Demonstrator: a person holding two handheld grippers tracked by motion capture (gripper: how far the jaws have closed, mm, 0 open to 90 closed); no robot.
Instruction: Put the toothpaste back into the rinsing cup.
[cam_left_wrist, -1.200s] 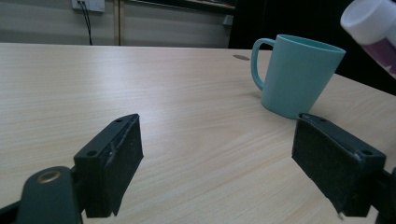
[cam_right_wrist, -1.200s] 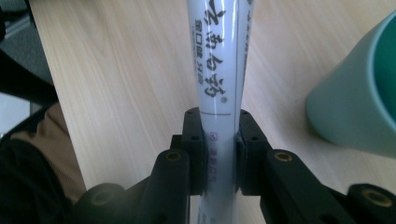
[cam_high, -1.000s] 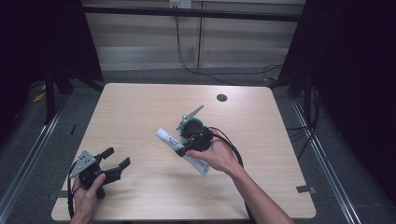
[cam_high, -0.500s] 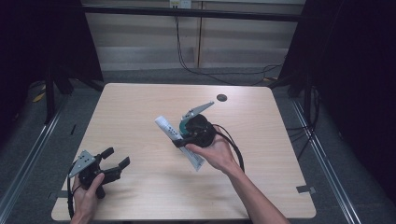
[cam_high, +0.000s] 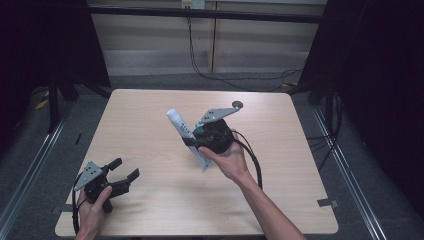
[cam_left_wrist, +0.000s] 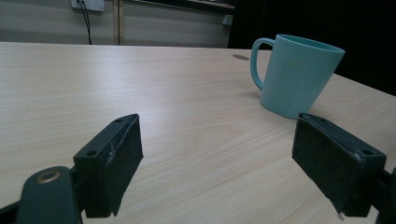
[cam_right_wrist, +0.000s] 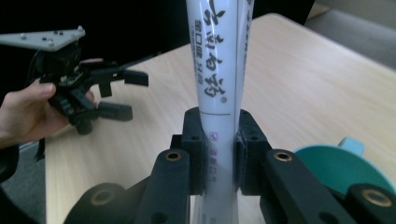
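My right gripper (cam_high: 193, 141) is shut on a white toothpaste tube (cam_high: 178, 123) with dark lettering, held tilted above the middle of the table, cap end up and away. In the right gripper view the pads (cam_right_wrist: 194, 135) press on the tube (cam_right_wrist: 217, 70) from both sides, and a teal mug (cam_right_wrist: 343, 168) sits low at the right. My left gripper (cam_high: 125, 169) rests at the near left of the table, open with nothing between its jaws. In the left gripper view its fingers (cam_left_wrist: 112, 158) stand wide apart and the teal mug (cam_left_wrist: 296, 74) stands upright ahead to the right.
The light wooden table (cam_high: 290, 170) has a small dark round mark (cam_high: 237, 104) near its far edge. A black cable (cam_high: 255, 165) trails from the right gripper along the forearm. Dark floor and metal rails surround the table.
The right gripper has lifted the tube and tipped it more upright, its cap end moving up and away. The left gripper has stayed where it was.
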